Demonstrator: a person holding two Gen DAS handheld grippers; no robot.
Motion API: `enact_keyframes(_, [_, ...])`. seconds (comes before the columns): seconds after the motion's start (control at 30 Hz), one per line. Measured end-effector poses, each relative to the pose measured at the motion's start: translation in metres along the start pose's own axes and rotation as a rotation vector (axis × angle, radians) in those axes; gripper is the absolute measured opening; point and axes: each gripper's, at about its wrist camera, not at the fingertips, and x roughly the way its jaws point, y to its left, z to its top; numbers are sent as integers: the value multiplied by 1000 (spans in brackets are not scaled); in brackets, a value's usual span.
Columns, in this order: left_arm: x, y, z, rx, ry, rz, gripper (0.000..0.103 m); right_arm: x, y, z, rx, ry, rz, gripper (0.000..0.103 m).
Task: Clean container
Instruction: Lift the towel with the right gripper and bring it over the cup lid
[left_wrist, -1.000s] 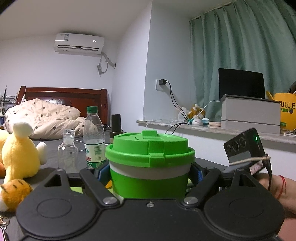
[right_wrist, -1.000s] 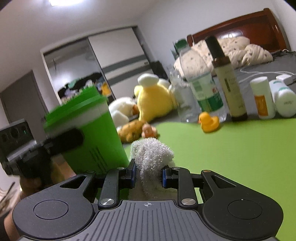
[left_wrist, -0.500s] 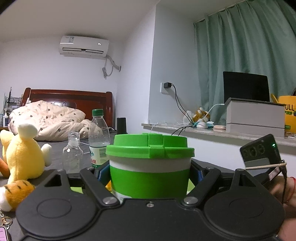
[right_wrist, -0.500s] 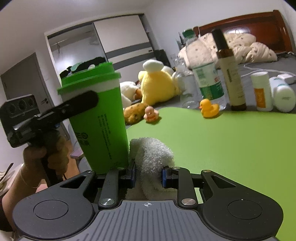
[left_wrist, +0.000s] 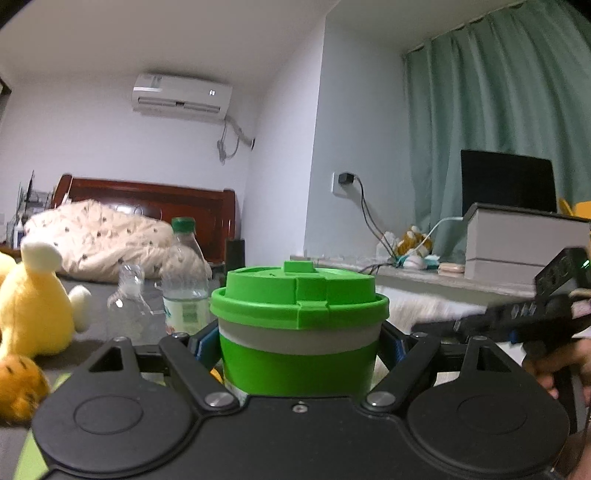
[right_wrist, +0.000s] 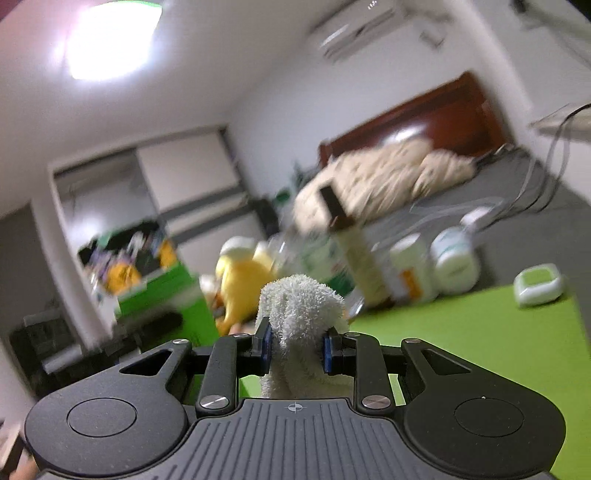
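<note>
Left tool clamped on green lidded cup, upright, lid on, held mid-body. Right tool clenched on white terry cloth, wad sticking up past the pads. Cloth and right tool just right of cup in left view. Green tabletop beyond. Farther: yellow plush, water bottle, bed. Right view blurred.

Right gripper clamps white towel; surroundings blurred.
</note>
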Motion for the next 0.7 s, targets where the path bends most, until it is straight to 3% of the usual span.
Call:
enact_keyframes(0.33, [4,-21,1,20,35,104,80,-49,27,28,-72,-243,-34,26])
enact_keyframes(0.5, [3,-26,3,18,51,134,80,-50,70,35,-191,-254,-27,26])
enact_keyframes(0.7, [1,-26,5,5,64,140,80,-46,127,38,-287,-210,61,26])
